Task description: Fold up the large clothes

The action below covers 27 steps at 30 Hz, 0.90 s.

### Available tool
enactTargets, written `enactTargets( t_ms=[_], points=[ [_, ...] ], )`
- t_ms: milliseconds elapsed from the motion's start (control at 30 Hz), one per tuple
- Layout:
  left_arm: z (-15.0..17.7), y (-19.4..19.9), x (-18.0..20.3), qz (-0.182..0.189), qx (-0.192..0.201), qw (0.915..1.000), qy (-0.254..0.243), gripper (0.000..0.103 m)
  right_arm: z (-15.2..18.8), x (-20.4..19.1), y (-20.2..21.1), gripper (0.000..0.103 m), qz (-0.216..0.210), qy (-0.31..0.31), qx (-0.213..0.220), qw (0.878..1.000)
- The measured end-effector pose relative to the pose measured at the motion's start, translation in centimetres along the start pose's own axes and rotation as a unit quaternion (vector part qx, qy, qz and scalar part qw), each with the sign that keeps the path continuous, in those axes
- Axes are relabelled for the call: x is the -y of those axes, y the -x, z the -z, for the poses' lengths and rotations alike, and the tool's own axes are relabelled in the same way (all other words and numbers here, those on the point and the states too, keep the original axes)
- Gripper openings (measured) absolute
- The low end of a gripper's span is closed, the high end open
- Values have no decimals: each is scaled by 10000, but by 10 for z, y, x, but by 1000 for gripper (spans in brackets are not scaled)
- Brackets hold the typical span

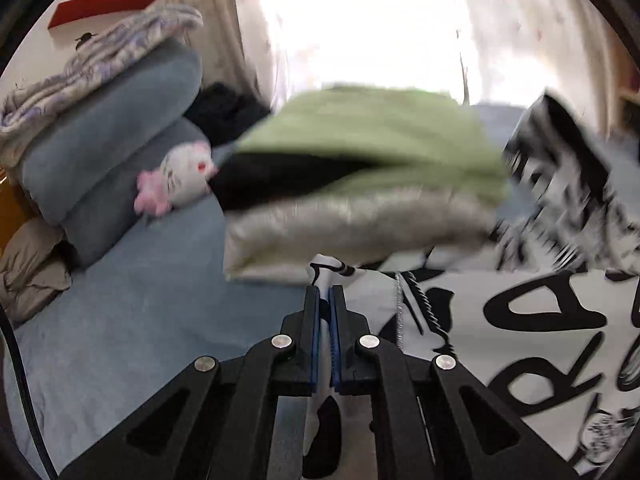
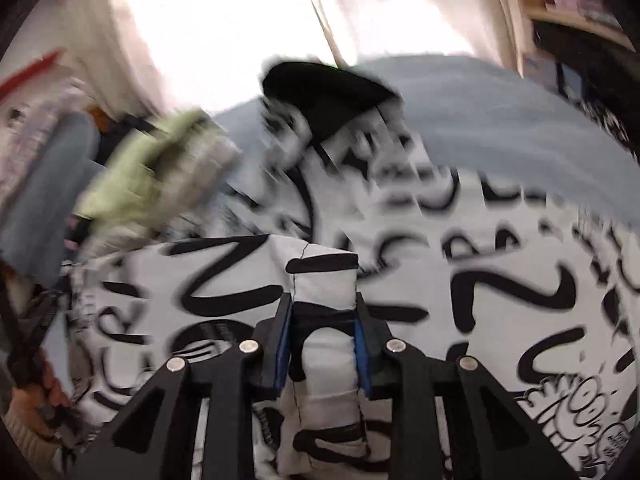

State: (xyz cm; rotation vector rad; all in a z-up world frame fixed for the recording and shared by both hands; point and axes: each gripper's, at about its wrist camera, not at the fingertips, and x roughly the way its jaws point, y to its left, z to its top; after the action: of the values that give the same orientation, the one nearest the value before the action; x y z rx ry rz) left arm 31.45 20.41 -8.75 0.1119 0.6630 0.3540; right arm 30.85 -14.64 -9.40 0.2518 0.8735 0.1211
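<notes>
Place: a bedroom in a home is showing in both views.
Bed point(image 1: 132, 320): a blue-grey sheet is covering the wide surface where everything is lying.
Pillows point(image 1: 116, 120): two blue-grey ones are stacking at the head end, with a patterned blanket point(image 1: 100, 56) sitting on top.
Plush toy point(image 1: 180, 178): a white and pink one is leaning against the pillows.
Folded clothes point(image 1: 360, 172): a green and grey pile is resting on the bed.
Curtains point(image 1: 360, 24): pale ones are glowing with daylight behind the bed.
Bookshelf point(image 2: 576, 8): a wooden one is standing at the right edge.
</notes>
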Motion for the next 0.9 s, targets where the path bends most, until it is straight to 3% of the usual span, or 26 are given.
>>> enactTargets(
  t_ms=[67, 167, 200, 233, 367, 500, 700, 800, 900],
  points=[
    [2, -8, 1, -89, -136, 9999, -56, 4, 3, 11, -27, 30, -1, -252, -486, 9985],
    [-5, -3, -1, 47, -233, 9997, -63, 9, 0, 15, -18, 35, 3, -429, -517, 9977],
    [-6, 0, -6, 117, -275, 9995, -67, 16, -2, 13, -11, 36, 103, -371, -554, 9977],
    [-10, 5, -9, 147, -350, 9992, -77, 24, -2, 12, -5, 36, 165, -317, -531, 9979],
    [-18, 35, -12, 360, -511, 9980, 36, 38, 3, 0, 33, 43, 604, 49, -75, 9981],
    [-15, 69, -2, 1108, -757, 9905, 289, 38, 18, -12, 60, 43, -187, -101, 140, 9997],
    [32, 83, 47, 1822, -1651, 9682, 470, 38, 40, -77, 40, 44, -888, 437, -550, 9936],
    [69, 70, 62, 1641, -2035, 9640, 495, 38, 56, -99, 24, 44, -896, 765, -750, 9902],
    [87, 65, 60, 1467, -1858, 9706, 439, 38, 67, -99, 6, 40, -649, 956, -939, 9889]
  ],
)
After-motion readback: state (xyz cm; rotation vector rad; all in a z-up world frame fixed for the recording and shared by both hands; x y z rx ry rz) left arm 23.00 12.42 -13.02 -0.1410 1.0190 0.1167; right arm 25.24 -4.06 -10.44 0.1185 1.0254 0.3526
